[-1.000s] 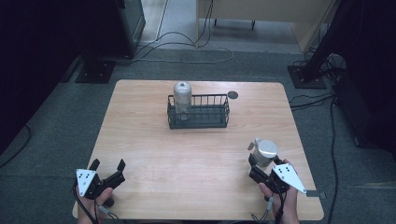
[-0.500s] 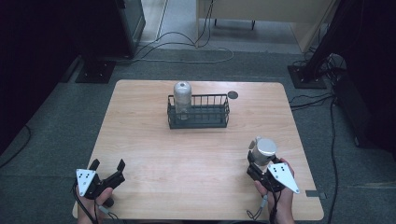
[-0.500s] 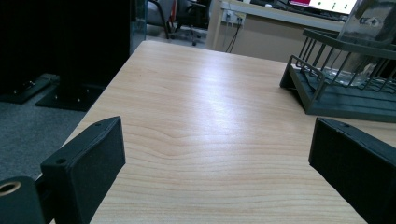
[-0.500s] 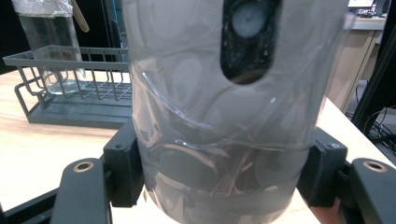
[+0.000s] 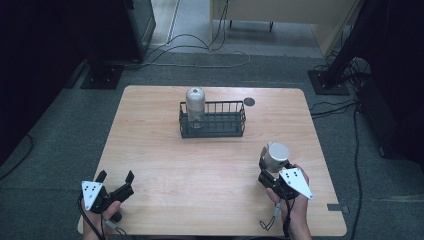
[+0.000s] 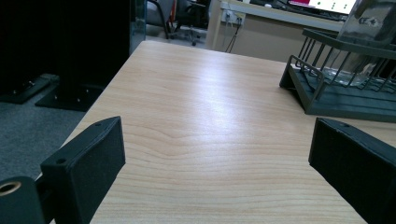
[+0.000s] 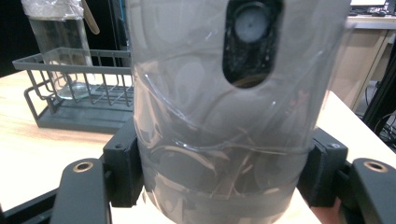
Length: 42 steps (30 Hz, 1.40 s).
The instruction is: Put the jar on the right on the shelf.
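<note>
Clearly Clamped: Plastic Jar in Right Gripper

Right gripper (image 5: 271, 171) squeezes a clear, cylindrical jar (image 5: 276, 154), near-right of the black wire basket (image 5: 213, 120). Inside the basket's left end stands another clear jar (image 5: 195, 105). Left gripper (image 5: 116, 178) gapes empty over smooth woodgrain table (image 5: 200, 165).

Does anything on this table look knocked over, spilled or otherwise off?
Nothing stands out. One clear jar stands upright at the left end of the wire basket; a second jar is upright, clamped in the right gripper. The left gripper is open over dry wooden table.
</note>
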Motion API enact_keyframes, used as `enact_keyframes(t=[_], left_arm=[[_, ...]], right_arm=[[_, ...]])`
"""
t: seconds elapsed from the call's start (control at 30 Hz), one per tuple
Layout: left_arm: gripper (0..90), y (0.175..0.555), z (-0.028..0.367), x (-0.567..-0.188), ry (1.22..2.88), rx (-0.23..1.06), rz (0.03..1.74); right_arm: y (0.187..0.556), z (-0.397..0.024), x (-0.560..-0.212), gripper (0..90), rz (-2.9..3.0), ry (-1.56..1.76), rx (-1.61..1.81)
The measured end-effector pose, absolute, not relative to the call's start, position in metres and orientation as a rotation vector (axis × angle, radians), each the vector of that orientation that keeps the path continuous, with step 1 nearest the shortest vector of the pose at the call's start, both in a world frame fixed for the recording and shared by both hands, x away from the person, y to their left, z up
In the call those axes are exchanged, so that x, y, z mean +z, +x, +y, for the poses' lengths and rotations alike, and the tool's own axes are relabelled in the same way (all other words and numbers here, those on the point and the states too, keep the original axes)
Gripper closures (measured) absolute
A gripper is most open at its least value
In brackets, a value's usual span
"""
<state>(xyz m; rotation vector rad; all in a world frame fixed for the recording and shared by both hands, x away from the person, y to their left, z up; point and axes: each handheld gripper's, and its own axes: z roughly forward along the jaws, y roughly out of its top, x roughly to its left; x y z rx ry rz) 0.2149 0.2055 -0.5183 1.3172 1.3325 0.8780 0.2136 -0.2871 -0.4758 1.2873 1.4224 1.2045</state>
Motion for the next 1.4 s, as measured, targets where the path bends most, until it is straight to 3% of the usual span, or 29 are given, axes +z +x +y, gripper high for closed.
enact_keyframes(t=[1.4], left_arm=[[3.9, 0.214, 0.204, -0.518, 1.338, 0.888, 1.309]], right_arm=[[0.291, -0.223, -0.454, 30.3, 1.451, 1.241, 1.214]])
